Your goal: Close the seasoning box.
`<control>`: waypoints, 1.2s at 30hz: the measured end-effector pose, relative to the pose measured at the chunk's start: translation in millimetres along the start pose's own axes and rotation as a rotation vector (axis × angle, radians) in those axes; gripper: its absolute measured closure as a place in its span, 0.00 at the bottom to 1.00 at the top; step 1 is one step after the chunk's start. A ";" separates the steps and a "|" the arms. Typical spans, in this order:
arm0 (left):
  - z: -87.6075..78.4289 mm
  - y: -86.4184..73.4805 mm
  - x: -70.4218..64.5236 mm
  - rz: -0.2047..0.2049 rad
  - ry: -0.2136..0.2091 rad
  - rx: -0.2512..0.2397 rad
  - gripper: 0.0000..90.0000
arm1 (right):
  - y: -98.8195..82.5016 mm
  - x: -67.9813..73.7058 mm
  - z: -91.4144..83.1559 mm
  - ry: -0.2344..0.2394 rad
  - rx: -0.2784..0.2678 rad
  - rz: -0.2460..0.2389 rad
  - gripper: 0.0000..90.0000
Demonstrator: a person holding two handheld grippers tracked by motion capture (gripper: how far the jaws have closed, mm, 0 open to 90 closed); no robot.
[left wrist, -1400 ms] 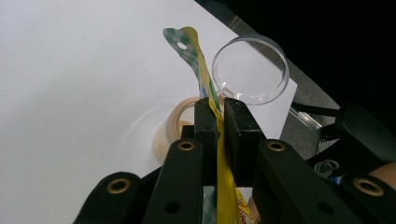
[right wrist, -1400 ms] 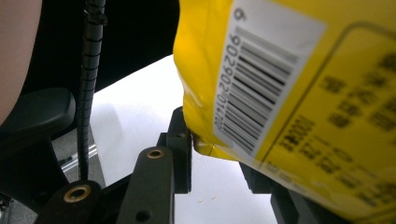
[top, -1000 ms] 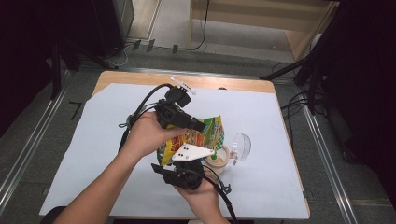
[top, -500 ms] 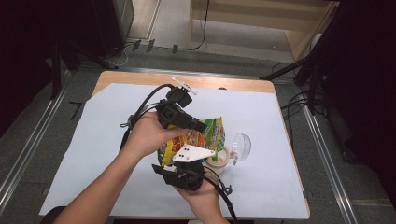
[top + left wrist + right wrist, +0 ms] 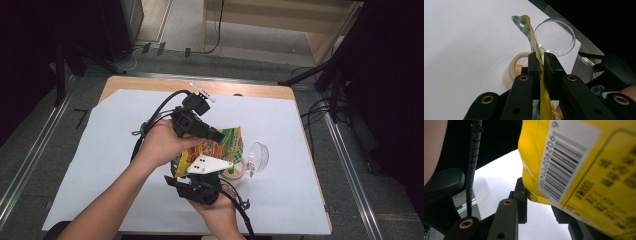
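Observation:
A yellow snack bag point(image 5: 229, 142) with green print hangs tilted over a small tan cup point(image 5: 236, 173) that holds pale crumbs point(image 5: 518, 68). My left gripper point(image 5: 219, 136) is shut on the bag's thin sealed edge point(image 5: 534, 42); in the left gripper view its jaws pinch the film from both sides. My right gripper point(image 5: 201, 167), under its grey plate, grips the bag's lower corner. In the right gripper view the barcode side point(image 5: 564, 167) bulges over the jaws, and the left jaw presses the corner while the right jaw is mostly hidden. A clear round lid point(image 5: 260, 156) lies beside the cup.
A white sheet point(image 5: 115, 150) covers the wooden table point(image 5: 150, 82). Black cables point(image 5: 160, 107) trail from both grippers. The table's right edge runs close behind the lid point(image 5: 555, 37), with dark floor and metal rails point(image 5: 345, 165) beyond.

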State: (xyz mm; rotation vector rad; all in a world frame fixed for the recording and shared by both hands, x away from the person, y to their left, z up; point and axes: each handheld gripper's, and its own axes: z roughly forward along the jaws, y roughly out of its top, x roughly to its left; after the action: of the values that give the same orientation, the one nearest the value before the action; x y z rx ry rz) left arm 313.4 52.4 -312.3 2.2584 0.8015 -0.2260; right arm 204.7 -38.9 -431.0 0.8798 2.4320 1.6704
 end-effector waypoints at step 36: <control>3.0 1.6 2.2 0.005 -0.003 -0.030 0.94 | -0.6 -5.7 -1.1 -0.019 0.010 -0.011 0.78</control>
State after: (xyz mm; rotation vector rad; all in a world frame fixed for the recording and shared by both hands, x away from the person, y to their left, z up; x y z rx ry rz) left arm 316.4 50.5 -314.4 2.2308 0.7932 -0.2133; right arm 208.8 -42.7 -432.5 0.8784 2.4305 1.6398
